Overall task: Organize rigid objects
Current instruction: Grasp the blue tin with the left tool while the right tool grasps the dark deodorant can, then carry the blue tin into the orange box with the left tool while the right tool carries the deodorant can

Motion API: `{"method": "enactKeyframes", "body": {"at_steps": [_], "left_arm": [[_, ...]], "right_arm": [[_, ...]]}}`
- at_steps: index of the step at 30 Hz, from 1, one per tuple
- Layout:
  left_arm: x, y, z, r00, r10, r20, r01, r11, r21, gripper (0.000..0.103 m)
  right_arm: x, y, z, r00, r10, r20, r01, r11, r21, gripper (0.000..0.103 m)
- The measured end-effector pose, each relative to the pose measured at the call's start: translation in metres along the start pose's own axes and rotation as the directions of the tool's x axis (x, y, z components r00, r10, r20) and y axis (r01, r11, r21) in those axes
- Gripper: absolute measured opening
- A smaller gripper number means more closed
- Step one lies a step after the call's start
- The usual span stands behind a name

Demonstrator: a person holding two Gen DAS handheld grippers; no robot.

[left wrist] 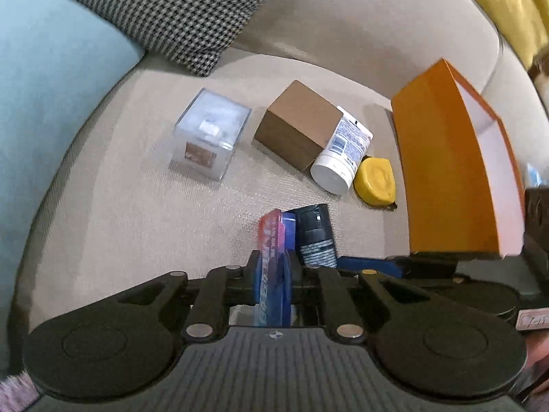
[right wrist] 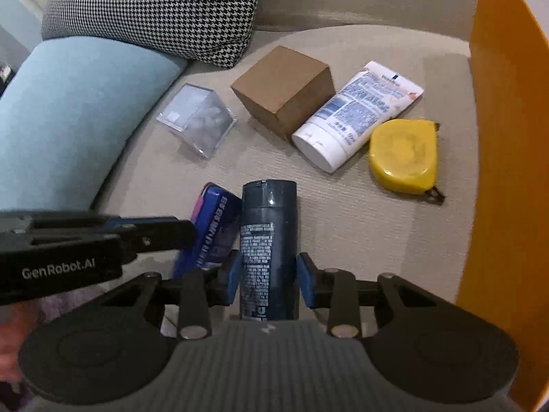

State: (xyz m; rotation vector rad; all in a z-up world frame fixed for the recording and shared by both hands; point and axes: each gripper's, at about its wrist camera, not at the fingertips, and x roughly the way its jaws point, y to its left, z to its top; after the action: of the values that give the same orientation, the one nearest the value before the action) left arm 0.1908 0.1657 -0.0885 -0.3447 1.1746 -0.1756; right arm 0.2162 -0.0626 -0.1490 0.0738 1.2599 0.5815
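Note:
My left gripper point(left wrist: 274, 267) is shut on a flat blue and pink packet point(left wrist: 274, 240), held on edge just above the sofa seat; the packet also shows in the right wrist view point(right wrist: 214, 226), with the left gripper's finger point(right wrist: 161, 228) against it. My right gripper point(right wrist: 267, 274) is shut on a dark spray can point(right wrist: 267, 237), which also shows beside the packet in the left wrist view point(left wrist: 314, 237). Further back on the seat lie a clear plastic box point(left wrist: 209, 134), a brown cardboard cube point(left wrist: 298, 125), a white tube point(left wrist: 343, 152) and a yellow tape measure point(left wrist: 375, 180).
An orange box with a white inside point(left wrist: 453, 171) stands open at the right, close to the right gripper point(right wrist: 501, 137). A houndstooth cushion point(right wrist: 154, 10) and a light blue cushion point(right wrist: 68, 120) lie at the back left. The beige sofa seat point(left wrist: 137, 206) holds everything.

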Motion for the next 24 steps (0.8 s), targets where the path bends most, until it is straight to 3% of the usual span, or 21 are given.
{"method": "enactKeyframes", "body": {"at_steps": [5, 7, 9, 13, 17, 19, 21, 24], "left_arm": [[0.001, 0.009, -0.003, 0.999, -0.032, 0.008, 0.033, 0.996, -0.089, 0.021], [0.002, 0.014, -0.004, 0.998, -0.054, 0.009, 0.055, 0.988, -0.145, 0.039], [0.002, 0.019, -0.005, 0.998, -0.066, 0.015, 0.067, 0.979, -0.192, 0.049], [0.009, 0.017, -0.008, 1.0, -0.024, -0.01, 0.022, 0.982, -0.188, 0.053], [0.014, 0.014, -0.01, 1.0, 0.012, -0.007, -0.013, 0.985, -0.172, 0.053], [0.013, 0.01, -0.009, 0.999, 0.047, -0.008, -0.048, 0.988, -0.15, 0.043], [0.01, 0.008, -0.01, 0.997, 0.077, -0.007, -0.077, 0.989, -0.123, 0.04], [0.009, 0.011, -0.011, 0.998, 0.058, -0.002, -0.058, 0.99, -0.13, 0.024]], "right_arm": [[0.004, 0.008, -0.001, 1.0, 0.004, -0.001, -0.004, 1.0, -0.006, 0.037], [0.006, 0.008, -0.002, 1.0, 0.021, -0.01, -0.021, 1.0, 0.003, 0.037], [0.007, 0.01, -0.003, 1.0, 0.023, -0.01, -0.023, 1.0, -0.002, 0.037], [0.01, 0.014, -0.004, 1.0, 0.023, -0.009, -0.023, 1.0, -0.012, 0.039], [0.017, 0.018, -0.007, 0.999, 0.018, -0.027, -0.019, 1.0, -0.025, 0.039], [0.016, 0.016, -0.007, 0.999, 0.027, -0.029, -0.027, 0.999, -0.02, 0.039], [0.015, 0.01, -0.005, 0.998, 0.044, -0.034, -0.044, 0.999, 0.0, 0.04], [0.017, 0.006, -0.003, 0.997, 0.064, -0.045, -0.063, 0.998, 0.017, 0.04]]}}
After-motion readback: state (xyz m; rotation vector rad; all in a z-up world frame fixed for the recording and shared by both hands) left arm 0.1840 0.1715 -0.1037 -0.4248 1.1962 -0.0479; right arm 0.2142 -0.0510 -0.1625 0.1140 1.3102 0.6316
